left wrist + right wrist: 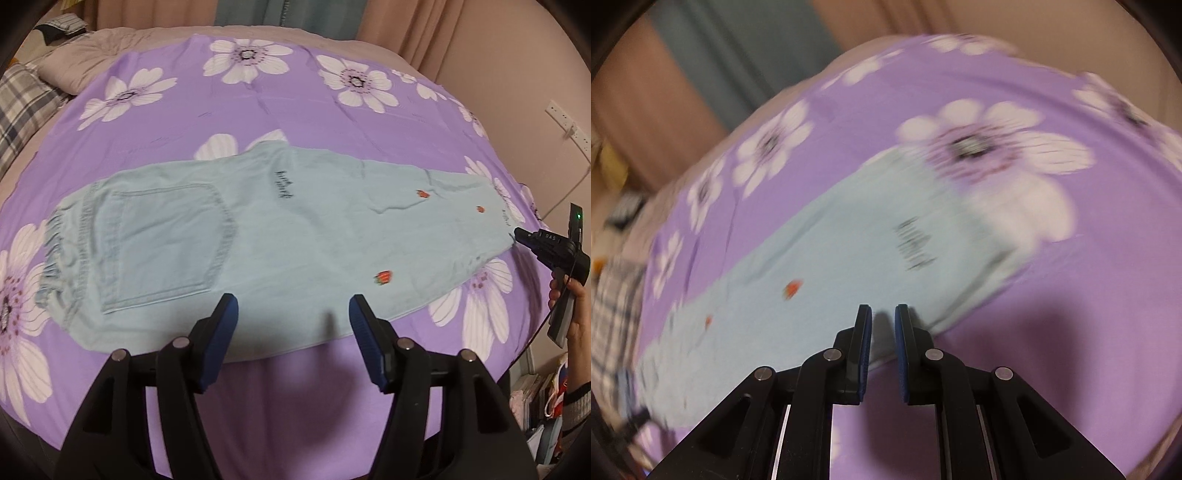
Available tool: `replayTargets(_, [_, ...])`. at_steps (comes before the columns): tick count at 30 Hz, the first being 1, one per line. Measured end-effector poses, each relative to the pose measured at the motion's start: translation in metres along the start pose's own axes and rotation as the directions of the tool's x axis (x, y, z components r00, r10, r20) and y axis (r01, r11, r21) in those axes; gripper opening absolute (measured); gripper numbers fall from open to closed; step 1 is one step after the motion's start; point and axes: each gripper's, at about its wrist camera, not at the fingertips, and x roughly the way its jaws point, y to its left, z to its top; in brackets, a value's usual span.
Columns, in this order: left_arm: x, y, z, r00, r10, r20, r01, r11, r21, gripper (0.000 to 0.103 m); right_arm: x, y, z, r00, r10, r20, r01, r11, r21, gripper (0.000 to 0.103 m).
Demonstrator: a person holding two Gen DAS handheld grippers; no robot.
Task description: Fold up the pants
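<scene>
Light blue pants [295, 229] lie flat and lengthwise on the purple flowered sheet [295, 110], folded leg on leg. The waistband and a back pocket are at the left and the hems at the right. My left gripper [291, 306] hovers open over the near edge of the pants at mid-length, with nothing between its blue pads. My right gripper [519, 233], held by a hand [576, 314], points at the near hem corner. In the blurred right wrist view the pants [812, 277] lie ahead, and the right gripper [883, 317] is almost closed, with only a thin slit and no cloth in it.
The bed fills both views. A plaid pillow [22, 107] and a grey quilt [81, 59] lie at its far left. Pink curtains hang behind. A power strip [565, 123] is on the right wall, and books [535, 398] are stacked by the bed's right side.
</scene>
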Motion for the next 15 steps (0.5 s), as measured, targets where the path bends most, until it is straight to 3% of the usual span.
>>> replayTargets(2, [0.005,-0.008,0.003,1.0,-0.03,-0.005,0.03,1.0,-0.008,0.068,-0.013,-0.015,0.001,0.999,0.026,0.036,-0.028,0.997,0.067,0.02])
replayTargets(4, [0.009,-0.016,0.007,0.998,-0.062,-0.008,0.062,0.998,-0.018,0.07,-0.022,-0.025,-0.003,0.998,0.037,0.057,-0.043,0.993,0.107,0.041])
replayTargets(5, [0.012,-0.02,0.01,0.997,-0.074,-0.008,0.074,0.997,-0.021,0.07,-0.025,-0.029,-0.006,0.997,0.045,0.063,-0.053,0.991,0.127,0.044])
replayTargets(10, [0.028,-0.042,0.03,0.99,-0.138,-0.002,0.138,0.989,-0.057,0.083,-0.021,-0.049,-0.017,0.998,0.052,0.044,-0.059,0.98,0.192,0.044])
replayTargets(15, [0.043,-0.061,0.044,0.983,-0.182,-0.011,0.181,0.981,-0.068,0.083,-0.008,-0.054,-0.012,0.993,0.109,0.05,-0.117,0.966,0.229,0.044])
